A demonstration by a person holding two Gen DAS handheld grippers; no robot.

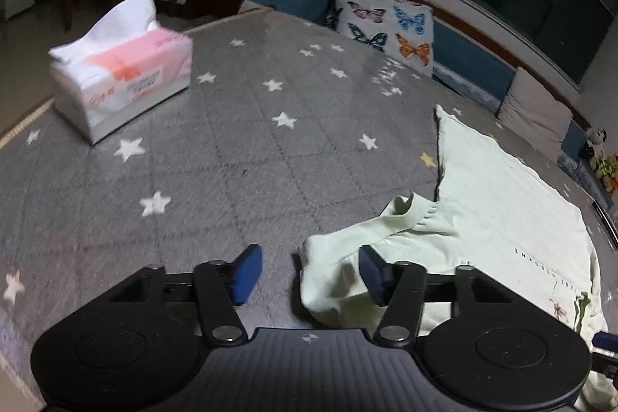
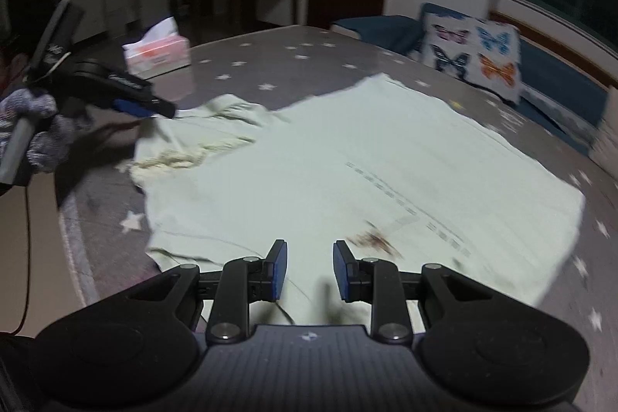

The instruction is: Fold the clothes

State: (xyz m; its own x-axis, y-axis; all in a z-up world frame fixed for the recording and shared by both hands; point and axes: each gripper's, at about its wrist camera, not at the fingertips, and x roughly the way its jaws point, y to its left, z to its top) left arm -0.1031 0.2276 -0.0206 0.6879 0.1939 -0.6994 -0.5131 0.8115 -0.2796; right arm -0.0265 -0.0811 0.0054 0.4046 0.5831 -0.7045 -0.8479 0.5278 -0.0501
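Left hand-held gripper open at sleeve of pale-green shirt, flat.

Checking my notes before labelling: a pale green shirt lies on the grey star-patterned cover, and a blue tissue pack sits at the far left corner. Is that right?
One detail is off: the tissue pack is pink and white, not blue, as the left wrist view shows. The rest holds: the pale green shirt lies on the grey star-patterned cover.
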